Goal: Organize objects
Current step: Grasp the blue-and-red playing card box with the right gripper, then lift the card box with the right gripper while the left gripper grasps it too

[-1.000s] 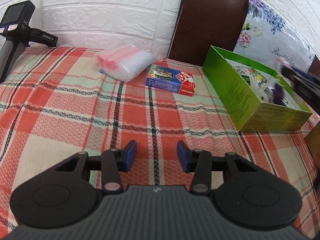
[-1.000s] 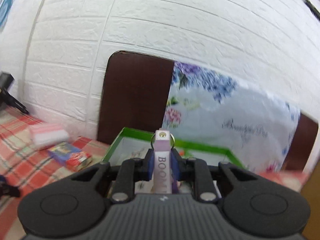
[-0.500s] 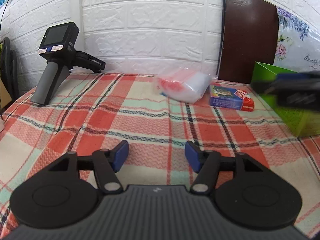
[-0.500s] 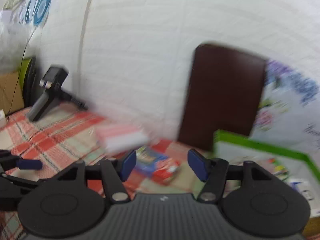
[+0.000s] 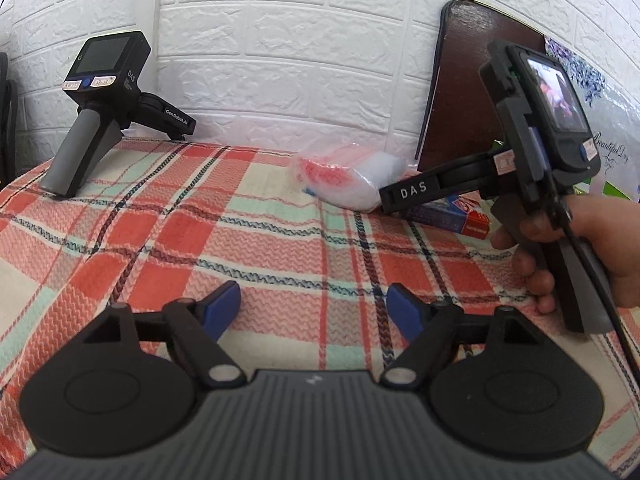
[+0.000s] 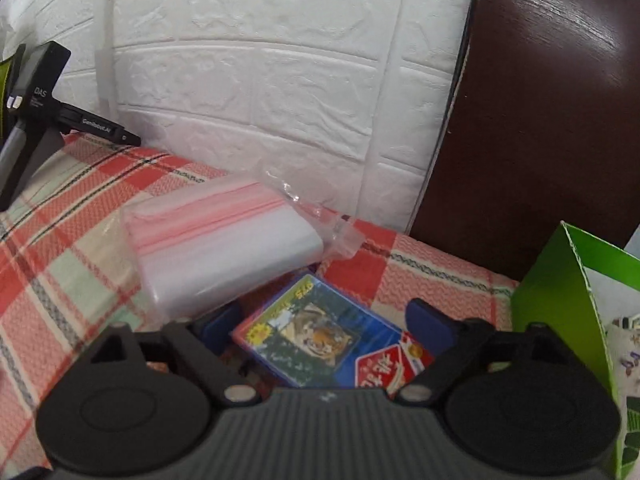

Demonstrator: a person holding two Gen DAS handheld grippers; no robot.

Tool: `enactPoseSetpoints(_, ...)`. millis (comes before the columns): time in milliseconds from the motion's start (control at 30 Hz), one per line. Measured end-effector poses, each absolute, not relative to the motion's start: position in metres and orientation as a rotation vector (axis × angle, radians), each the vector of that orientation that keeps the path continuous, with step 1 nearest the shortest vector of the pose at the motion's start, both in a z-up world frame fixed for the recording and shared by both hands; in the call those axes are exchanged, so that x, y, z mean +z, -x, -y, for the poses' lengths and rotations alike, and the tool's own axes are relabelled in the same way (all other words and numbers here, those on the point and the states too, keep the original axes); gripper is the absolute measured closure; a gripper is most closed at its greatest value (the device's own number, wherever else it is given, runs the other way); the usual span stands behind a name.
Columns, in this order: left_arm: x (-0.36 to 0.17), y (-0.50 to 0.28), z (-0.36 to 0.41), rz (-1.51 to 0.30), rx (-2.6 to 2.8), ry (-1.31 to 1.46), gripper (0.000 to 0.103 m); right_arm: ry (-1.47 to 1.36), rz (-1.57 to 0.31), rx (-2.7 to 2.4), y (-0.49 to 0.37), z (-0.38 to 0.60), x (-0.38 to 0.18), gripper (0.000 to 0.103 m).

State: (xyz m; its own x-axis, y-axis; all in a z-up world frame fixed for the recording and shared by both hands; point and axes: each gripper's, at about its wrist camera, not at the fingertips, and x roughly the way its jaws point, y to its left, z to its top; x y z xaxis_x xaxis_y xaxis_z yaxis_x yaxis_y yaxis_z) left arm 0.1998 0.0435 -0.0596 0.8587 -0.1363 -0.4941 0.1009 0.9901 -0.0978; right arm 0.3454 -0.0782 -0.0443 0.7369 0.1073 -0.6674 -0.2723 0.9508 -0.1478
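A blue and red card box (image 6: 320,340) lies on the plaid cloth between the open fingers of my right gripper (image 6: 326,324); it also shows in the left wrist view (image 5: 460,216), partly hidden by the right gripper body (image 5: 536,168). A stack of clear zip bags (image 6: 224,240) lies just behind and left of it, also seen in the left wrist view (image 5: 348,176). The green box (image 6: 560,304) stands at the right. My left gripper (image 5: 314,312) is open and empty above the cloth.
A spare black handheld gripper (image 5: 100,100) stands at the back left against the white brick wall. A dark brown board (image 6: 540,120) leans on the wall behind the green box. The plaid cloth (image 5: 200,240) covers the table.
My right gripper let go of the white BOOM item, opened, swung left and came down around the card box. My left gripper turned left and opened a little wider.
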Motion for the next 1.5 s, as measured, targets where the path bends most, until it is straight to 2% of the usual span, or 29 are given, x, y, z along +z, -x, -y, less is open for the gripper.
enactPoseSetpoints(67,-0.06,-0.2,-0.043,-0.523,-0.125,0.07,0.021,0.302,-0.689,0.224,-0.328,0.067,-0.046,0.033)
enactPoseSetpoints(100,-0.06,-0.2,-0.044,-0.524,-0.125,0.07,0.021,0.325,-0.673,0.244,-0.315,0.059,-0.046,0.054)
enactPoseSetpoints(133,-0.06,-0.2,-0.044,-0.524,-0.125,0.07,0.021,0.363,-0.655,0.243,-0.3,0.049,-0.048,0.059)
enactPoseSetpoints(167,-0.06,-0.2,-0.044,-0.524,-0.125,0.07,0.021,0.403,-0.638,0.246,-0.284,0.04,-0.051,0.07)
enactPoseSetpoints(200,-0.06,-0.2,-0.044,-0.525,-0.125,0.07,0.021,0.438,-0.618,0.251,-0.27,0.039,-0.051,0.075)
enactPoseSetpoints(267,-0.06,-0.2,-0.044,-0.528,-0.127,0.07,0.021,0.503,-0.583,0.252,-0.245,0.044,-0.051,0.076)
enactPoseSetpoints(367,-0.059,-0.2,-0.044,-0.533,-0.133,0.063,0.019,0.506,-0.598,0.28,-0.213,0.061,-0.05,0.098)
enactPoseSetpoints(433,-0.059,-0.199,-0.043,-0.536,-0.134,0.054,0.019,0.48,-0.587,0.274,-0.197,0.072,-0.042,0.093)
enactPoseSetpoints(467,-0.059,-0.199,-0.042,-0.538,-0.134,0.05,0.018,0.441,-0.579,0.28,-0.192,0.077,-0.037,0.08)
enactPoseSetpoints(500,-0.059,-0.199,-0.041,-0.54,-0.134,0.046,0.018,0.404,-0.56,0.268,-0.19,0.082,-0.031,0.06)
enactPoseSetpoints(567,-0.059,-0.199,-0.04,-0.543,-0.13,0.034,0.018,0.349,-0.524,0.205,-0.2,0.091,-0.02,0.046)
enactPoseSetpoints(633,-0.059,-0.2,-0.039,-0.544,-0.13,0.03,0.017,0.266,-0.56,0.18,-0.222,0.099,-0.013,0.042)
enactPoseSetpoints(700,-0.06,-0.2,-0.04,-0.546,-0.134,0.035,0.016,0.188,-0.589,0.164,-0.241,0.103,-0.012,0.024)
enactPoseSetpoints(733,-0.06,-0.2,-0.04,-0.546,-0.137,0.036,0.016,0.181,-0.582,0.148,-0.247,0.101,-0.012,0.02)
enactPoseSetpoints(800,-0.06,-0.201,-0.04,-0.546,-0.142,0.035,0.013,0.16,-0.588,0.142,-0.26,0.095,-0.016,0.004)
enactPoseSetpoints(867,-0.061,-0.202,-0.039,-0.547,-0.145,0.031,0.012,0.158,-0.595,0.13,-0.273,0.085,-0.022,0.0)
enactPoseSetpoints(1033,-0.061,-0.202,-0.042,-0.544,-0.156,0.049,0.011,0.156,-0.662,-0.01,-0.298,0.078,-0.048,0.001)
enactPoseSetpoints(1200,-0.061,-0.203,-0.043,-0.542,-0.162,0.06,0.01,0.005,-0.729,0.05,-0.306,0.101,-0.047,0.009)
enactPoseSetpoints(1433,-0.06,-0.202,-0.045,-0.54,-0.167,0.059,0.009,0.122,-0.692,0.145,-0.228,0.099,-0.045,0.01)
enactPoseSetpoints(1467,-0.061,-0.202,-0.044,-0.552,-0.199,0.054,0.002,0.094,-0.691,0.122,-0.215,0.108,-0.042,0.009)
enactPoseSetpoints(1500,-0.06,-0.202,-0.042,-0.55,-0.186,0.04,0.004,0.044,-0.717,0.12,-0.204,0.121,-0.042,0.009)
